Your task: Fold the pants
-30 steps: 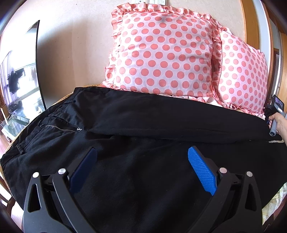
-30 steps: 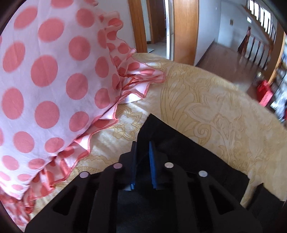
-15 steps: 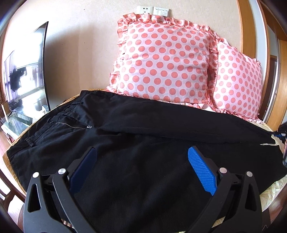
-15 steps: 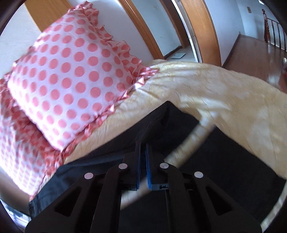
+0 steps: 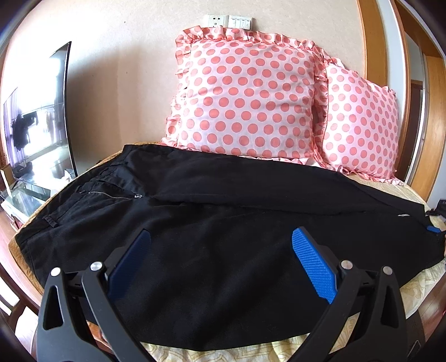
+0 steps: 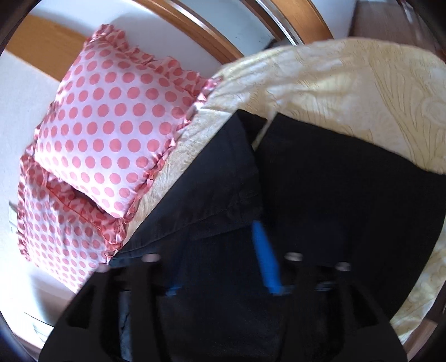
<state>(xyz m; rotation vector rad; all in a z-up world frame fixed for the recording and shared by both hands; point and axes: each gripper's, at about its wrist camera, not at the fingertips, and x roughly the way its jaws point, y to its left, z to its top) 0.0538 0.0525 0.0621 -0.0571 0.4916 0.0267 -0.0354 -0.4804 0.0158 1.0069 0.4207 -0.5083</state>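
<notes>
Left wrist view: black pants (image 5: pixel 223 222) lie flat on the bed (image 5: pixel 412 192); left gripper (image 5: pixel 223 264) spread; right gripper (image 6: pixel 220 261), just opening, pinches nothing.

Room, daylit, bright from the left.
- Wall (image 5: pixel 133 69): cream plaster; white socket and switch plate (image 5: pixel 228 21) set high above the pillows.
- Television (image 5: pixel 36 117): flat screen at left, glossy, reflecting a lit room.
- Bed (image 6: pixel 362 92): pale yellow cover with a leaf pattern.
- Pillows: two, pink with coral dots and frilled edges; larger pillow (image 5: pixel 245 94) partly overlapping the smaller pillow (image 5: pixel 362 125), both leaning against the wall.
- Door frame (image 5: pixel 434 125): warm varnished wood, at right.
</notes>
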